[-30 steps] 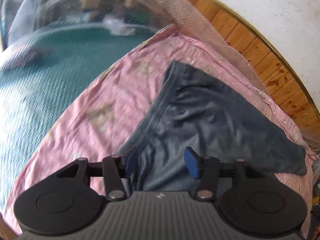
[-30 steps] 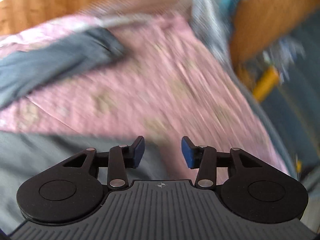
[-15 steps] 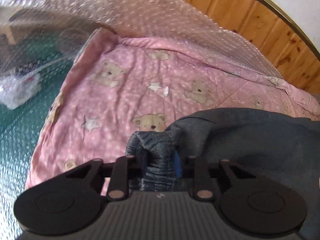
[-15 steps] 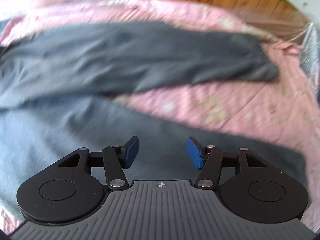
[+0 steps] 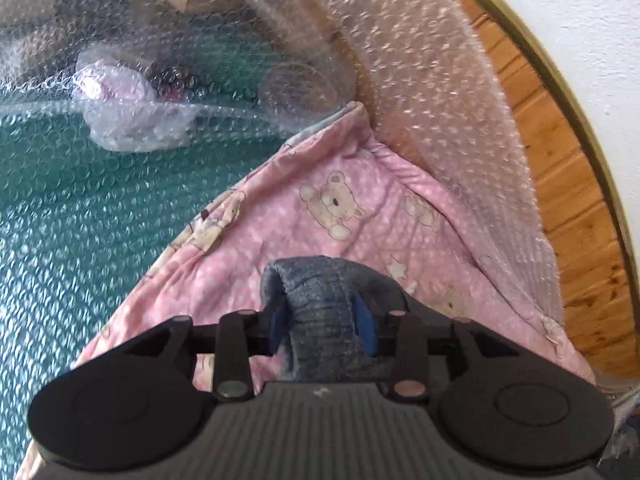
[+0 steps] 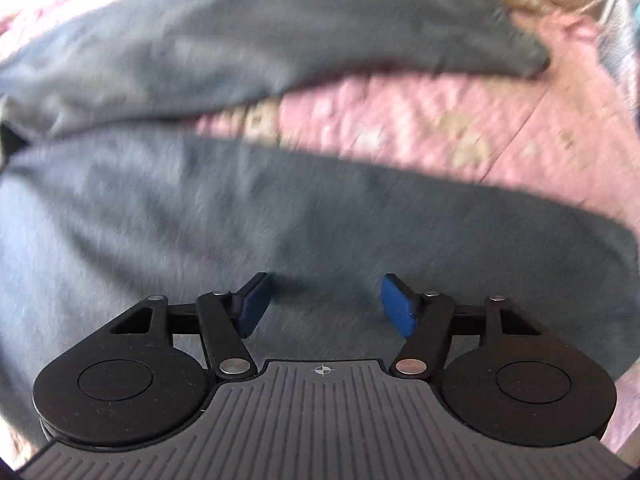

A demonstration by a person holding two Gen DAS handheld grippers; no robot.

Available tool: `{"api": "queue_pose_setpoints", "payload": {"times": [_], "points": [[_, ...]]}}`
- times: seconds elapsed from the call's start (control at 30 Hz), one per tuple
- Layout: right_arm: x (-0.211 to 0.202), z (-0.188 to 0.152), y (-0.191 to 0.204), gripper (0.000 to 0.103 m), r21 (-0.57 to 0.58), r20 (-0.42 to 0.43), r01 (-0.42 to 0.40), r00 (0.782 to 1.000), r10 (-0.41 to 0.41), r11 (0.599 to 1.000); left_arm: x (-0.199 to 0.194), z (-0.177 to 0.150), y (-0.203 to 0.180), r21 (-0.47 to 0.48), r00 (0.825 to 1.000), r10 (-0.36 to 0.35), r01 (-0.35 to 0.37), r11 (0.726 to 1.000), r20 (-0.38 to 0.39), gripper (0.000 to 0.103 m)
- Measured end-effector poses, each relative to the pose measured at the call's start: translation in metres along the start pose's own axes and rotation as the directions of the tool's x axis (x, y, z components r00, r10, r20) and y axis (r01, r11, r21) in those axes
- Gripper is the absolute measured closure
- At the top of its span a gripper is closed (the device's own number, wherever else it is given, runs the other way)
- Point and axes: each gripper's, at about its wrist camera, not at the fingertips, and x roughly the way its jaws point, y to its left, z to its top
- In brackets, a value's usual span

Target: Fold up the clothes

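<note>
Grey trousers [image 6: 224, 208] lie spread on a pink teddy-bear blanket [image 6: 420, 120], both legs stretching to the right; this view is blurred. My right gripper [image 6: 324, 304] hovers just over the nearer leg, its jaws opening with nothing between them. In the left wrist view a bunched, ribbed edge of the trousers [image 5: 320, 304] humps up between the blue pads [image 5: 366, 328] of my left gripper [image 5: 320, 330]. Those jaws are opening, and the cloth sits loosely in the gap over the blanket [image 5: 352, 216].
Bubble wrap [image 5: 420, 92] drapes along the wooden headboard [image 5: 560, 168] behind the blanket's corner. To the left, more wrap covers a green surface [image 5: 80, 220] with a plastic-wrapped bundle [image 5: 128, 108] on it. The blanket's edge runs diagonally at lower left.
My left gripper closed on the trousers' edge, carried it toward the blanket's corner, and has now widened around it. The right gripper swung over the trousers and opened wider.
</note>
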Motion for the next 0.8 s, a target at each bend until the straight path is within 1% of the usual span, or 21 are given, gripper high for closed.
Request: {"api": "queue_pose_setpoints", "payload": {"times": [0.07,0.13,0.2,0.23,0.27,0.3,0.33,0.37,0.4,0.47,0.5,0.53,0.57,0.6,0.63,0.67,0.7,0.73,0.77,0.8], "points": [[-0.005,0.014,-0.005,0.033,0.019,0.035,-0.017,0.999,0.016,1.0,-0.029,-0.03,-0.001,0.069,0.997,-0.04,0.045,0.997,-0.067,0.052],[-0.002,0.029,-0.01,0.033,0.034,0.053,-0.027,0.998,0.025,0.999,-0.058,-0.062,-0.002,0.141,0.987,-0.073,0.094,0.986,-0.144,0.049],[0.003,0.045,-0.014,0.033,0.054,0.061,-0.042,0.997,0.039,0.998,-0.08,-0.102,0.001,0.205,0.972,-0.066,0.114,0.972,-0.225,0.047],[0.004,0.051,-0.013,0.033,0.047,0.07,-0.067,0.995,0.064,0.997,-0.088,-0.122,0.003,0.224,0.965,-0.053,0.113,0.968,-0.256,0.046],[0.005,0.058,-0.009,0.033,0.02,0.077,-0.111,0.991,0.109,0.994,-0.095,-0.14,0.007,0.233,0.96,-0.034,0.102,0.967,-0.278,0.044],[0.005,0.06,0.002,0.033,-0.026,0.073,-0.168,0.983,0.169,0.985,-0.101,-0.154,0.011,0.238,0.959,-0.016,0.086,0.968,-0.281,0.043],[0.003,0.06,0.013,0.033,-0.075,0.063,-0.227,0.971,0.231,0.971,-0.108,-0.165,0.016,0.237,0.965,-0.003,0.067,0.969,-0.264,0.041],[-0.003,0.055,0.031,0.033,-0.149,0.051,-0.284,0.954,0.295,0.947,-0.112,-0.171,0.019,0.23,0.97,-0.005,0.063,0.971,-0.242,0.038],[-0.011,0.048,0.05,0.032,-0.229,0.034,-0.339,0.934,0.356,0.912,-0.116,-0.176,0.022,0.222,0.975,-0.013,0.063,0.973,-0.22,0.035],[-0.034,0.022,0.096,0.03,-0.389,-0.008,-0.422,0.89,0.455,0.819,-0.121,-0.18,0.027,0.21,0.983,-0.028,0.067,0.975,-0.181,0.034],[-0.047,0.006,0.119,0.027,-0.458,-0.031,-0.46,0.864,0.503,0.761,-0.121,-0.179,0.028,0.207,0.985,-0.035,0.07,0.976,-0.168,0.032],[-0.059,-0.01,0.141,0.025,-0.518,-0.059,-0.498,0.832,0.552,0.695,-0.118,-0.176,0.028,0.208,0.986,-0.042,0.076,0.975,-0.164,0.031],[-0.069,-0.026,0.161,0.02,-0.567,-0.082,-0.527,0.801,0.593,0.633,-0.112,-0.172,0.028,0.212,0.985,-0.05,0.084,0.974,-0.164,0.03],[-0.077,-0.042,0.181,0.015,-0.609,-0.105,-0.547,0.774,0.625,0.574,-0.107,-0.167,0.028,0.215,0.985,-0.057,0.092,0.972,-0.164,0.033],[-0.081,-0.056,0.199,0.014,-0.646,-0.129,-0.559,0.752,0.647,0.52,-0.099,-0.163,0.025,0.227,0.981,-0.079,0.119,0.967,-0.177,0.037],[-0.081,-0.067,0.215,0.014,-0.684,-0.144,-0.55,0.746,0.65,0.48,-0.089,-0.157,0.019,0.248,0.975,-0.101,0.15,0.957,-0.2,0.048],[-0.08,-0.077,0.23,0.016,-0.721,-0.156,-0.534,0.745,0.648,0.441,-0.081,-0.151,0.011,0.263,0.968,-0.114,0.173,0.949,-0.225,0.065],[-0.076,-0.083,0.244,0.019,-0.76,-0.152,-0.499,0.759,0.633,0.416,-0.073,-0.143,0.003,0.275,0.96,-0.126,0.195,0.941,-0.25,0.067],[-0.068,-0.085,0.255,0.035,-0.79,-0.15,-0.462,0.783,0.604,0.402,-0.068,-0.135,-0.006,0.276,0.955,-0.157,0.227,0.934,-0.254,0.067],[-0.059,-0.078,0.261,0.086,-0.788,-0.153,-0.45,0.805,0.574,0.421,-0.064,-0.125,-0.014,0.273,0.949,-0.195,0.261,0.926,-0.248,0.065]]}}
